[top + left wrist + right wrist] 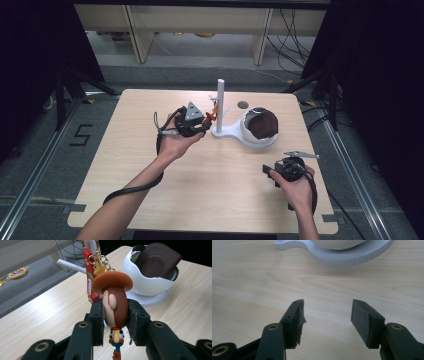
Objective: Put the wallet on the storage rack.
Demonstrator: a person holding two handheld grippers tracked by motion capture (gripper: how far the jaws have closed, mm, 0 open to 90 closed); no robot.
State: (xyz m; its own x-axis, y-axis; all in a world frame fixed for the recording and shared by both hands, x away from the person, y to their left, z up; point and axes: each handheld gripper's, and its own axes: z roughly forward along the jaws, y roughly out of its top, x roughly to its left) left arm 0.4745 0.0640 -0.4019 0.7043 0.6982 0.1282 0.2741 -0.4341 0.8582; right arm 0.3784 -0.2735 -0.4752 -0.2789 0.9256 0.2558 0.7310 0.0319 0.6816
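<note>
left gripper (115, 322) is clenching the cowboy figure keychain (114, 303) beside the white stand (235, 131), while right gripper (326, 320) is idling open-jawed over bare table (262, 277) nearer the stand's base.

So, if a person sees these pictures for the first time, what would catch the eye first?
Probably the cowboy figure keychain, clamped by its head between the jaws of the left gripper, close to the white stand near the table's far edge. Next, the white bowl on the stand's base, with a dark brown wallet lying in it. The right gripper is open above bare wood at the near right.
</note>
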